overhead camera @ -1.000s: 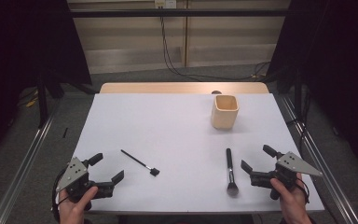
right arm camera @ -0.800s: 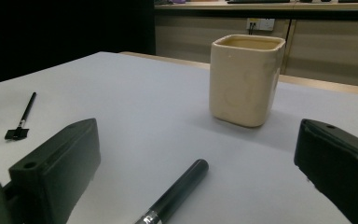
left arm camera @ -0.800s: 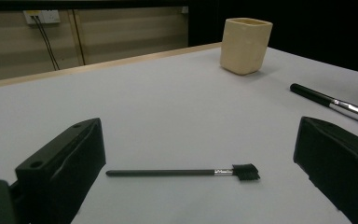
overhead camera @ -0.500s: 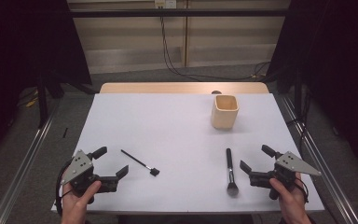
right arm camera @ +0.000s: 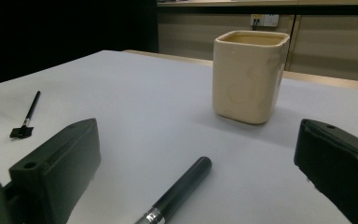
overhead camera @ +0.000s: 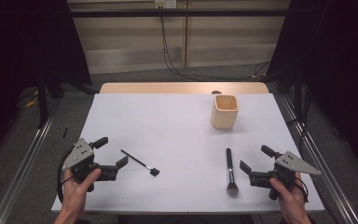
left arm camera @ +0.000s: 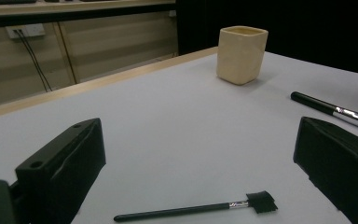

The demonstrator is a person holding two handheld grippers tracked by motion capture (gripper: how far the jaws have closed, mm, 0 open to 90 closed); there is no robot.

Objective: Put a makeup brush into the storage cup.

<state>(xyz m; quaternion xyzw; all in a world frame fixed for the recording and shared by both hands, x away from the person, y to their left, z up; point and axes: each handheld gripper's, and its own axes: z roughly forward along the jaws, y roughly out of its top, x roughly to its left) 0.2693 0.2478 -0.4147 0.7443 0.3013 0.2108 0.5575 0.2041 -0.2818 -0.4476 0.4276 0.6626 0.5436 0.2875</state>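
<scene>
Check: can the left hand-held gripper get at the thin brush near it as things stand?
Probably yes. The left hand-held gripper is open, and the thin brush lies flat on the white table just ahead of its jaws. Nothing sits between them; the cup is far off.

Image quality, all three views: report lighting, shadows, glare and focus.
High view: even light on the white table, dark surroundings, soft shadow right of the cup, slightly soft overall. Left gripper view: black jaws near the lens blurred, thin brush fairly crisp, no glare. Right gripper view: cup reasonably sharp, faint shadow at its base, thick brush handle shows a dull sheen.
</scene>
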